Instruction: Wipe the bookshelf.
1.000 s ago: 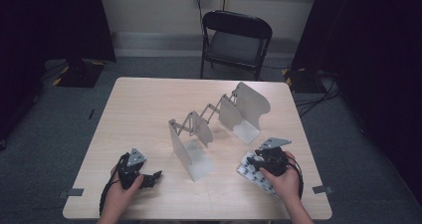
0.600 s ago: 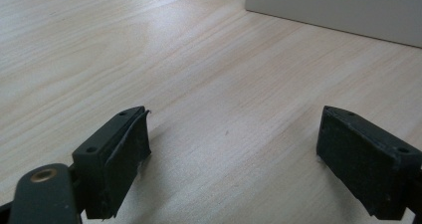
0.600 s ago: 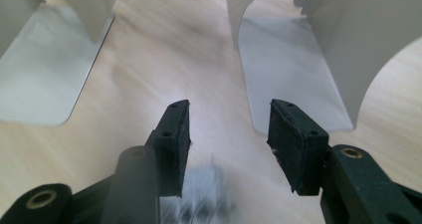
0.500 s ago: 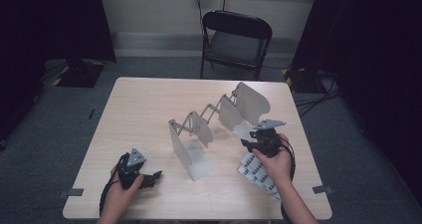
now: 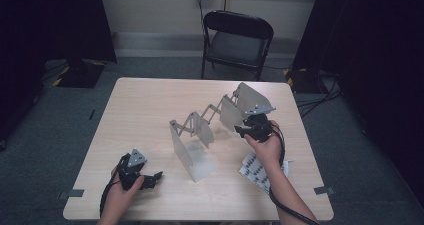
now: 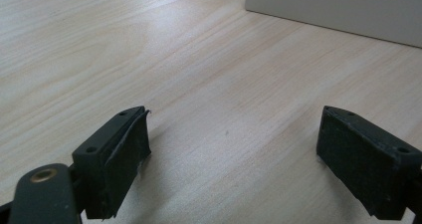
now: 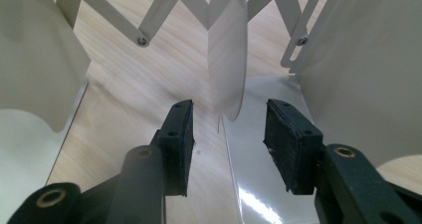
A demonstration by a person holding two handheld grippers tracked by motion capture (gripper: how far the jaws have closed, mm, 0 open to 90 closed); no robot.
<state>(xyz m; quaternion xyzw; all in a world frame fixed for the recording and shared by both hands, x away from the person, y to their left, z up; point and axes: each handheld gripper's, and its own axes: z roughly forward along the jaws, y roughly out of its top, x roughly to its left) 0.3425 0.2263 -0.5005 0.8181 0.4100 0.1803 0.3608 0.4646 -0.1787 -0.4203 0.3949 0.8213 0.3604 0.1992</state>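
A grey metal folding rack [image 5: 200,127] stands on the wooden table [image 5: 140,105], its upright plates joined by scissor links. My right gripper [image 5: 241,130] hovers at the rack's right part, pointing left. In the right gripper view its jaws [image 7: 229,134] stand open on either side of one thin upright plate [image 7: 226,59], and the pads [image 7: 181,134] do not touch it; they have just been closing a little. My left gripper [image 5: 152,179] rests near the table's front left, open, with bare wood between its jaws [image 6: 234,149] and a rack plate [image 6: 338,7] ahead of it.
A white sheet with black marks [image 5: 252,167] lies under the right forearm near the front right. A black folding chair [image 5: 235,40] stands behind the table. Cables trail from both grippers over the front edge.
The right hand has lifted off the white sheet and moved away from the person, up to the rack's right end. The left hand has stayed put.
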